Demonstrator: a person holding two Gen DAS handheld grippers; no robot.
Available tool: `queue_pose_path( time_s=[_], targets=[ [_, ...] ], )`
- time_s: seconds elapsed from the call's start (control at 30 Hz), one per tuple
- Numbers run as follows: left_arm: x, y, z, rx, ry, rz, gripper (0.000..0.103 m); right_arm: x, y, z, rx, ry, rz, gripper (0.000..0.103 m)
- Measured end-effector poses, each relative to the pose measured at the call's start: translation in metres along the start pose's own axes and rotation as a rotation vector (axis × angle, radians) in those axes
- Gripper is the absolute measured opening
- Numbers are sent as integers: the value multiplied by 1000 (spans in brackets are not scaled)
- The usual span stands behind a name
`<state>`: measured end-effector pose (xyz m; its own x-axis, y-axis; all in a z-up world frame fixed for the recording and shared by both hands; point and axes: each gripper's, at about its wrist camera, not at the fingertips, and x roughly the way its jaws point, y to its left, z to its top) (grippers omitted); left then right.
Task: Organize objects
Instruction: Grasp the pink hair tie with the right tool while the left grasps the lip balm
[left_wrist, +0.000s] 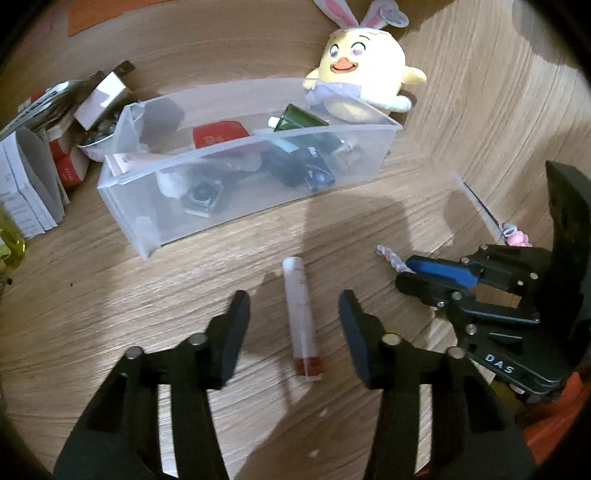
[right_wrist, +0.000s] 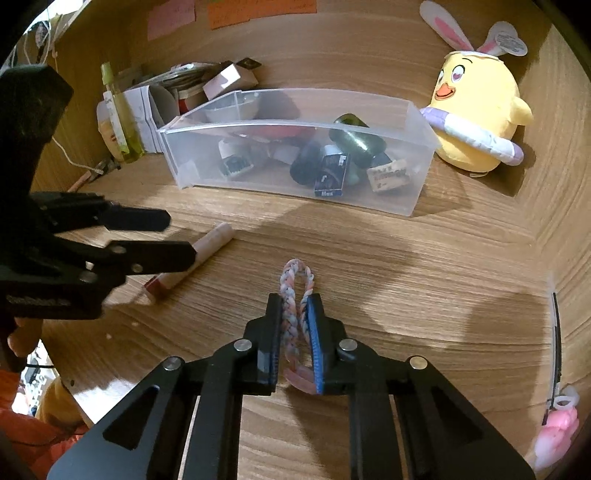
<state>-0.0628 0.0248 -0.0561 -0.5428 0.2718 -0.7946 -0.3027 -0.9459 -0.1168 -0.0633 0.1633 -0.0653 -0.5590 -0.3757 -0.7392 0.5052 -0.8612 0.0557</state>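
Note:
A white tube with a red cap (left_wrist: 301, 314) lies on the wooden desk, lengthwise between the fingers of my left gripper (left_wrist: 294, 295). Its jaws stand open and the pads do not touch the tube. The right wrist view shows the same tube (right_wrist: 210, 247) under my left gripper (right_wrist: 179, 238). My right gripper (right_wrist: 294, 299) is shut on a pink-and-blue braided band (right_wrist: 291, 273), whose loop sticks out past the fingertips. From the left wrist view my right gripper (left_wrist: 404, 275) sits low on the right with the band's end (left_wrist: 391, 258) showing. Behind stands a clear plastic bin (left_wrist: 236, 192) holding several small items.
A yellow plush chick with bunny ears (right_wrist: 476, 110) leans beside the bin's right end. Boxes and papers (left_wrist: 37, 177) and a yellow-green bottle (right_wrist: 118, 110) crowd the left. A pink object (right_wrist: 557, 432) and a thin dark stick (left_wrist: 484, 206) lie by the right wooden wall.

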Motion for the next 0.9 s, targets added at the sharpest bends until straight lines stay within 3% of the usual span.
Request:
queue_pose_path(
  time_s=[0.33,0.9],
  targets=[
    [20,5,2,-36,48,-19,14,-3,-4,3,18,-22,1,13],
    [-4,5,7,-63,-50,23,14,-12,-4,22,18,-68,4,13]
  ],
)
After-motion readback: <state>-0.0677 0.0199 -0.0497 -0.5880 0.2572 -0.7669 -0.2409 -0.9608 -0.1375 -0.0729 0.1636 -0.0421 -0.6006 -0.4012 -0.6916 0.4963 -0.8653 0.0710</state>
